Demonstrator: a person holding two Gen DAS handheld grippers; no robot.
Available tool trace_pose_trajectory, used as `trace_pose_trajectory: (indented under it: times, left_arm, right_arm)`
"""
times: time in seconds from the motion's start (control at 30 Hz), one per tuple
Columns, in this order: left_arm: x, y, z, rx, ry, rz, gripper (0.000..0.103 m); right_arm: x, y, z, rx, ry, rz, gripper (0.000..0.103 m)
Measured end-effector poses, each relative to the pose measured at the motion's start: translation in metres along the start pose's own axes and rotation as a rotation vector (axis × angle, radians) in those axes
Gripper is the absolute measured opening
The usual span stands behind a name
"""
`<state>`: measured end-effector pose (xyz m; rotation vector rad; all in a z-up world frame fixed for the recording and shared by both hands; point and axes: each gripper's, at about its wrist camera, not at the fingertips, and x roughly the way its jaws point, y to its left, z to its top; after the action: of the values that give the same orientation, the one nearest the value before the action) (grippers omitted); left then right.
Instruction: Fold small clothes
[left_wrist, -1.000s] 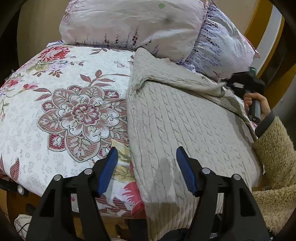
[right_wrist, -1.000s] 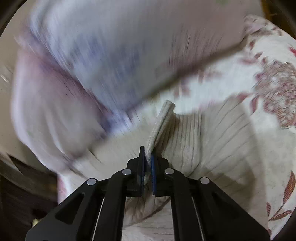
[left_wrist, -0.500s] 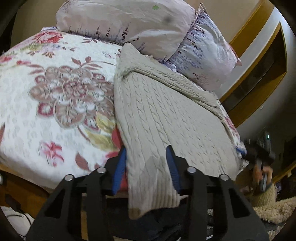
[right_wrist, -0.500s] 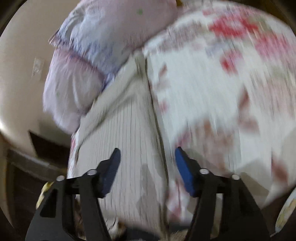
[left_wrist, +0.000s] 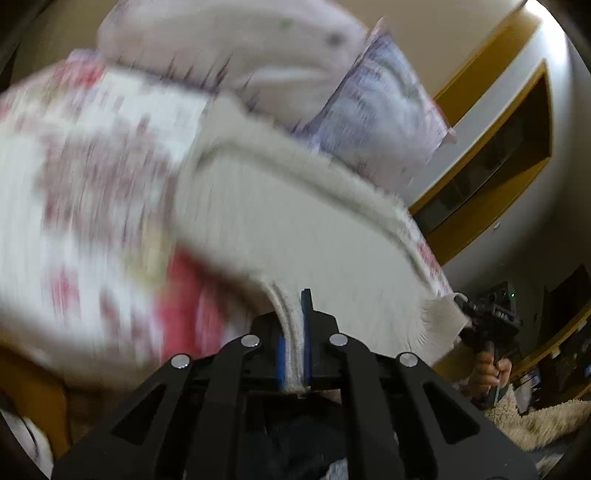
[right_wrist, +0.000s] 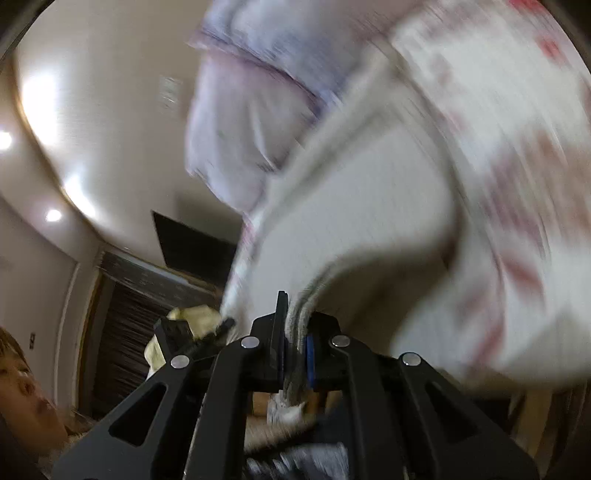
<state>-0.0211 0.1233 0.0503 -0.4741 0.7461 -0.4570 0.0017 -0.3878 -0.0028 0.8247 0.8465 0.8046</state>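
A beige cable-knit sweater (left_wrist: 295, 229) lies folded lengthwise on the floral bedspread (left_wrist: 92, 206). My left gripper (left_wrist: 293, 347) is shut on the sweater's near hem at its left corner. My right gripper (right_wrist: 295, 347) is shut on the hem at the other corner, and it shows at the right of the left wrist view (left_wrist: 487, 317). The sweater (right_wrist: 362, 206) is lifted off the bed edge at the near end. Both views are blurred by motion.
Two pale floral pillows (left_wrist: 258, 62) lie at the head of the bed behind the sweater. A yellow-trimmed wall recess (left_wrist: 498, 155) is to the right. The person's face (right_wrist: 22, 391) and a dark doorway (right_wrist: 125, 325) show in the right wrist view.
Both grippers were open half a second ago and have closed on the sweater's near hem. The hem is now raised from the bed edge. The right gripper came down from the sleeve.
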Motion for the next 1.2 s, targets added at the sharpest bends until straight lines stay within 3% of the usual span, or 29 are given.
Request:
trace_pose_trajectory:
  times: [0.1, 0.2, 0.33, 0.37, 0.4, 0.47, 0.57, 0.63, 0.73, 0.87, 0.9, 0.93, 1.07, 1.2]
  left_arm:
    - [0.006, -0.004, 0.062, 0.035, -0.095, 0.023, 0.007]
    - [0.030, 0.000, 0.133, 0.058, -0.174, 0.075, 0.007]
    - [0.094, 0.016, 0.207, 0.065, -0.174, 0.160, 0.008]
    - [0.115, 0.026, 0.219, 0.050, -0.141, 0.189, 0.011]
    - [0.126, 0.033, 0.224, 0.026, -0.116, 0.204, 0.015]
    - [0.140, 0.057, 0.229, -0.062, -0.053, 0.237, 0.048]
    - [0.121, 0.082, 0.217, -0.101, -0.075, 0.224, 0.072]
    - [0.117, 0.096, 0.208, -0.133, -0.026, 0.179, 0.072]
    - [0.127, 0.109, 0.192, -0.174, 0.064, 0.152, 0.069]
    - [0.153, 0.111, 0.178, -0.182, 0.155, 0.171, 0.048]
    - [0.152, 0.108, 0.176, -0.170, 0.124, 0.178, 0.046]
    - [0.156, 0.106, 0.174, -0.178, 0.140, 0.167, 0.034]
    - [0.156, 0.105, 0.173, -0.287, 0.126, 0.137, 0.020]
    - [0.144, 0.055, 0.189, -0.298, 0.053, -0.024, 0.018]
  right_arm:
    - [-0.001, 0.034, 0.050, -0.076, -0.098, 0.030, 0.008]
    - [0.018, 0.055, 0.121, -0.133, -0.231, 0.023, 0.008]
    - [0.059, 0.037, 0.202, -0.073, -0.318, -0.043, 0.009]
    - [0.071, 0.028, 0.215, -0.052, -0.318, -0.090, 0.017]
    - [0.086, 0.014, 0.229, -0.018, -0.307, -0.163, 0.038]
    - [0.098, -0.004, 0.237, 0.034, -0.283, -0.243, 0.076]
    - [0.082, -0.011, 0.233, 0.006, -0.338, -0.221, 0.092]
    - [0.070, -0.009, 0.229, -0.061, -0.383, -0.252, 0.094]
    - [0.071, -0.021, 0.226, -0.043, -0.372, -0.233, 0.095]
    - [0.077, -0.034, 0.233, 0.009, -0.332, -0.222, 0.095]
    - [0.075, -0.034, 0.232, 0.008, -0.337, -0.213, 0.095]
    - [0.071, -0.033, 0.231, 0.008, -0.346, -0.203, 0.095]
    - [0.065, -0.037, 0.231, 0.031, -0.350, -0.148, 0.095]
    - [0.051, -0.037, 0.234, 0.040, -0.367, -0.109, 0.095]
